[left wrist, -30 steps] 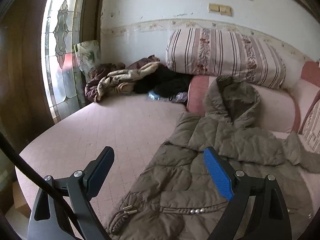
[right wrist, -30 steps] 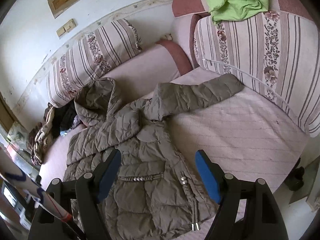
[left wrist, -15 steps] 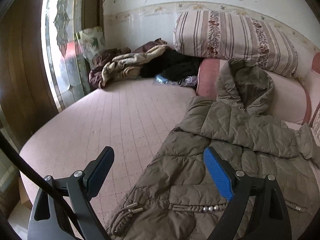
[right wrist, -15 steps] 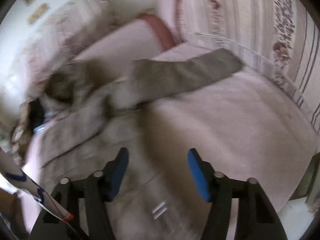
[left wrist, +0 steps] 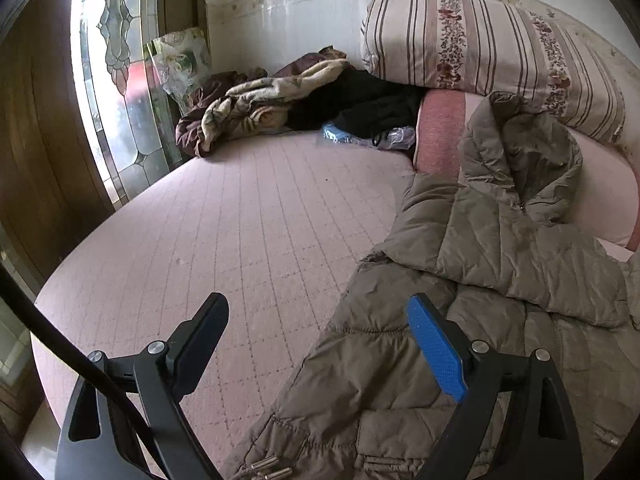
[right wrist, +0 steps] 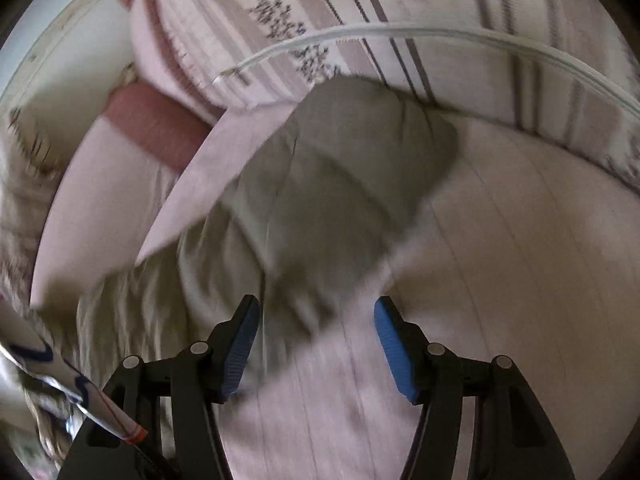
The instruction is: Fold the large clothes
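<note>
A: Where's the jacket (left wrist: 480, 300) lying?

B: Olive quilted puffer, filling the lower right of the left wrist view, spread on the pink quilted bed (left wrist: 240, 232). Hood (left wrist: 520, 152) is leaning up against the pink bolster (left wrist: 440, 132) at right centre, w/ the striped cushion (left wrist: 480, 40) sitting above it.

A: And the left gripper (left wrist: 320, 344)?

B: Hovering at frame bottom, jaws spread wide, gripping nothing. One finger is sitting over bare bed, the blue-padded one over the jacket's edge. Can't tell if it's touching fabric.

A: Right gripper (right wrist: 316, 344)?

B: Also spread apart, nothing between the pads. Right wrist view is blurring badly. The sleeve (right wrist: 340, 184) is stretching from frame centre toward upper right, its cuff end lying just beside the big striped cushion (right wrist: 400, 12) along the top. The sleeve's lower part is showing between the fingers, but contact can't be judged.

A: Anything else in frame?

B: Upper centre of the left wrist view: a heap of blankets (left wrist: 256, 104) and dark clothes (left wrist: 368, 108) piling up by the wall. Stained-glass window (left wrist: 116, 60) is glowing at upper left. Drawstring tips (left wrist: 264, 468) are showing at the jacket hem, bottom centre.
</note>
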